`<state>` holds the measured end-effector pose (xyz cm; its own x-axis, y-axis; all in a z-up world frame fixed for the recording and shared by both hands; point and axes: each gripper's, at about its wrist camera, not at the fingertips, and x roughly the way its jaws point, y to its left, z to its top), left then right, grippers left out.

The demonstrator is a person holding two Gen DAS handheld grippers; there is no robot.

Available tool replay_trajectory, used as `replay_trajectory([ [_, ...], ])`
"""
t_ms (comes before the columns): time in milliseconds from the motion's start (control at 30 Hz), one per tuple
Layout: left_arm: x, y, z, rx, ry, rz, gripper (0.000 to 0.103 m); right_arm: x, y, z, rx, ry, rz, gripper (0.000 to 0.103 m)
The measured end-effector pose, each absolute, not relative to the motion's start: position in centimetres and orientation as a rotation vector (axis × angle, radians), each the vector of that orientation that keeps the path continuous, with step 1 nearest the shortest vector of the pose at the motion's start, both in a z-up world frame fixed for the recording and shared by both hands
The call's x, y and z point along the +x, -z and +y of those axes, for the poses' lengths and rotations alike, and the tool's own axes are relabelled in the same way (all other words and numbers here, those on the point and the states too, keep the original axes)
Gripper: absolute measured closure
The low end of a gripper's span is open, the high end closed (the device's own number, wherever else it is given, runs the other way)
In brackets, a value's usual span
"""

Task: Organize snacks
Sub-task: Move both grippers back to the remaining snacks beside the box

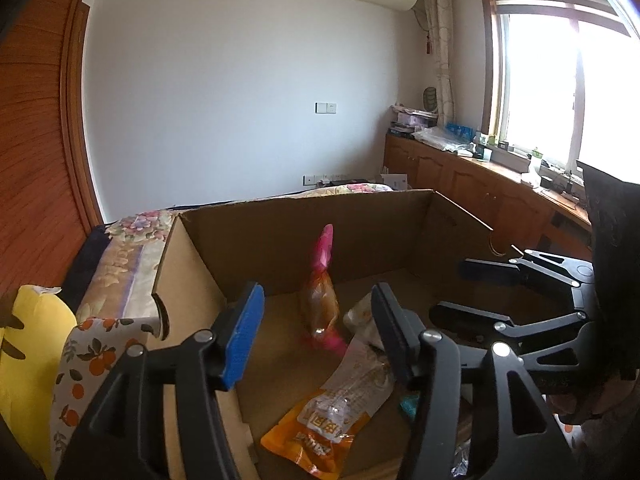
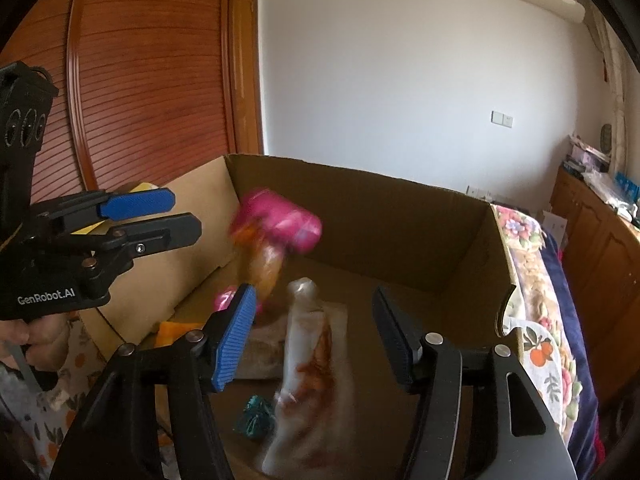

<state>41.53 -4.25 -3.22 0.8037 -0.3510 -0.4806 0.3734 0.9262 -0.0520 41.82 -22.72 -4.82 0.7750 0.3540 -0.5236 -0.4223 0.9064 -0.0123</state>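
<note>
Here both tools, left tool and right tool, stand released over the box, gripping nothing. The pink packet and pale packet blur mid-box: light, crinkly, slippery film, best pinched at a sealed end.

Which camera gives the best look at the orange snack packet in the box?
The left wrist view: the orange snack packet lies flat and sharp on the cardboard box floor, print visible. The right wrist view shows only an orange corner behind its hand-held gripper finger.
</note>
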Motion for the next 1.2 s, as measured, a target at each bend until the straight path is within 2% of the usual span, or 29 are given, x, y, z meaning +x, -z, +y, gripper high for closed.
replay_trajectory([
  [367, 38.3, 1.1, -2.8, 0.049, 0.378, 0.489, 0.044, 39.4, 1.7, -23.1, -0.096, -0.387, 0.506, 0.041],
  [667, 33.2, -0.2, 0.1, 0.052, 0.354, 0.503, 0.041, 33.6, -0.9, -22.9, -0.092, -0.344, 0.497, 0.041],
  [1200, 26.7, 5.4, 3.3, 0.082, 0.352, 0.637, 0.039, 25.8, 3.0, -23.7, 0.0, -0.248, 0.589, 0.041],
])
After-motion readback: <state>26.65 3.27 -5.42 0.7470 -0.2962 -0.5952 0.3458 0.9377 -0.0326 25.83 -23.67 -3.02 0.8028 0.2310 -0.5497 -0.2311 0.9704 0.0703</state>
